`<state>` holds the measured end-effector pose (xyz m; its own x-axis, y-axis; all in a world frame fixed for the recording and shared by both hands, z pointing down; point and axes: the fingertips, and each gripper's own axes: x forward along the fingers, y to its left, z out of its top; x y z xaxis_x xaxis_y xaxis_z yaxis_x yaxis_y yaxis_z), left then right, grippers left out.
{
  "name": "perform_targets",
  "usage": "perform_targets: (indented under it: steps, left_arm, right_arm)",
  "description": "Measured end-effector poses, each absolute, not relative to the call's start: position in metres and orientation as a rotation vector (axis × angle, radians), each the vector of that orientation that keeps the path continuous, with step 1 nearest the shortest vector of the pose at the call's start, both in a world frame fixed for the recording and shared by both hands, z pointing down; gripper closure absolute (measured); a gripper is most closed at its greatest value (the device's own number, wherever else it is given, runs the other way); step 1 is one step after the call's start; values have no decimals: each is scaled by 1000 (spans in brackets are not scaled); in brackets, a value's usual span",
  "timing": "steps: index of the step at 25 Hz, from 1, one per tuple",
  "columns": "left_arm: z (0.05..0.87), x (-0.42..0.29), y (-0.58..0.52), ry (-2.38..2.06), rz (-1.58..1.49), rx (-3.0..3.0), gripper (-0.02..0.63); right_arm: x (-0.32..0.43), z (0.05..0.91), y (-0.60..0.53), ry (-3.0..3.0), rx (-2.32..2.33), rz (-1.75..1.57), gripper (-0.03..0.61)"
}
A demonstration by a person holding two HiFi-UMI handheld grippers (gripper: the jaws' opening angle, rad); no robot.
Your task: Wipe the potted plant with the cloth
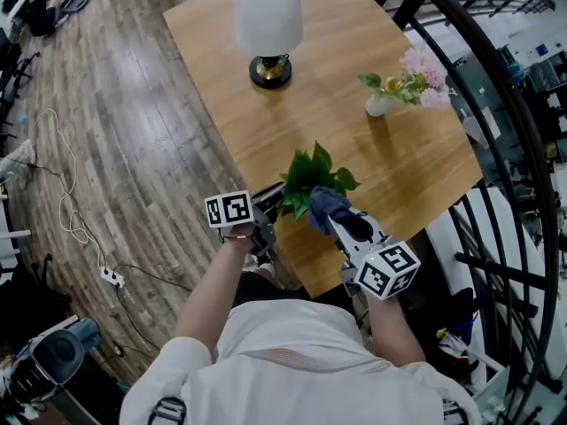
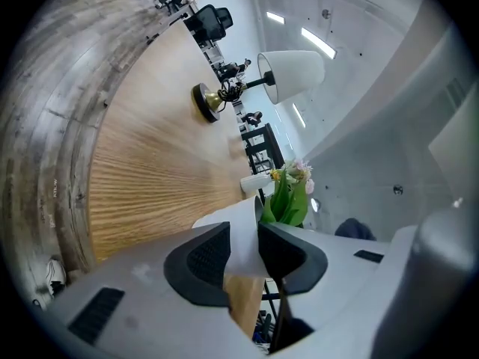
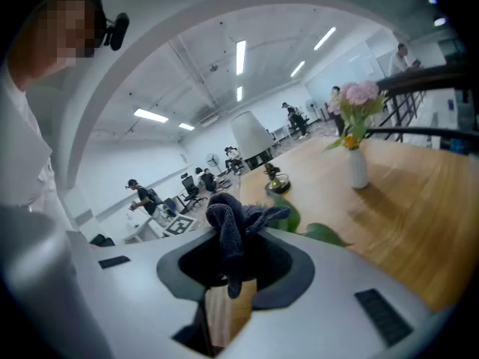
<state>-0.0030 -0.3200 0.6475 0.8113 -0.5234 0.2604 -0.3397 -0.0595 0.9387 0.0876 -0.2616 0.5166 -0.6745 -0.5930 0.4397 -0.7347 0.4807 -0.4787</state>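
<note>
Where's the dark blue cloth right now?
In the head view, the dark blue cloth is bunched in the right gripper's closed jaws, low centre, against the right side of the green potted plant near the wooden table's near edge.

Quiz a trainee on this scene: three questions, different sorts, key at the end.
1. Multiple choice: what does the right gripper hold? A cloth, B sponge, C nothing.
2. True or false: the lamp stands on the floor.
3. Fill in: between the left gripper's jaws sits the plant's white ____.

Key:
1. A. The dark cloth is bunched between its jaws.
2. False. The lamp stands on the table.
3. pot
</note>
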Motion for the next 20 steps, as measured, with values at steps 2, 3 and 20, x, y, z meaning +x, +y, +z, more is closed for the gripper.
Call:
perform_targets:
  steps: [2,3,20]
  left_arm:
    - [647,-2,-322,-700,-173,1662,500]
    - [647,-2,-322,-707,-174,1661,503]
    - [648,-3,-322,-737,-148,1694,505]
  right_arm:
    - [61,526,-258,-2534,993,1091,433]
    - [50,536,-257,-2523,937,1133,433]
    - [160,619,-241,-2152,1352,1304,433]
